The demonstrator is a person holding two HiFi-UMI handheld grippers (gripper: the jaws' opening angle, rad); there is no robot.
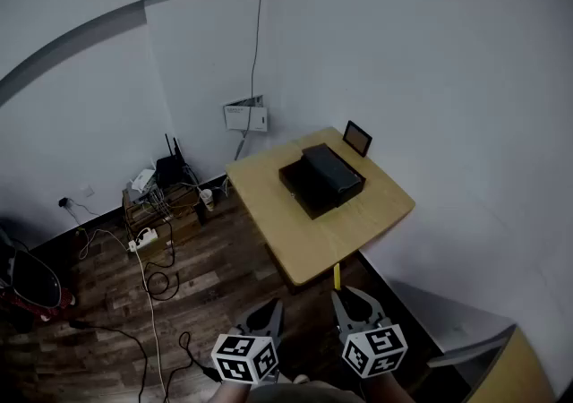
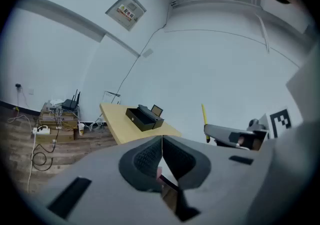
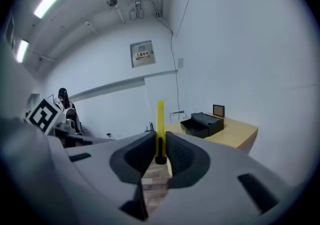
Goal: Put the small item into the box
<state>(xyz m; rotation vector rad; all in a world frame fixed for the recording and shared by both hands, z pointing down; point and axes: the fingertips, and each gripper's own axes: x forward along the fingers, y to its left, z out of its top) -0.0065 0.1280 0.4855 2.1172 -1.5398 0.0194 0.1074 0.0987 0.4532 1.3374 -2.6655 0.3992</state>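
An open black box [image 1: 322, 179] stands on a small wooden table [image 1: 295, 240] against the wall, well ahead of both grippers. My right gripper [image 1: 350, 300] is shut on a thin yellow stick-like item [image 1: 337, 277], which points up towards the table's near edge. In the right gripper view the yellow item [image 3: 160, 125] stands upright between the pads, with the box [image 3: 202, 123] far off to the right. My left gripper [image 1: 267, 312] hangs beside the right one. In the left gripper view the left gripper [image 2: 161, 141] has its jaws together with nothing in them, and the box [image 2: 144, 118] lies beyond.
A small dark picture frame [image 1: 357, 137] stands at the table's far corner. On the wooden floor to the left lie cables, a power strip [image 1: 143, 238] and a router [image 1: 170, 164]. A white wall box [image 1: 245, 115] hangs behind the table. Another tabletop corner [image 1: 519, 365] shows at the bottom right.
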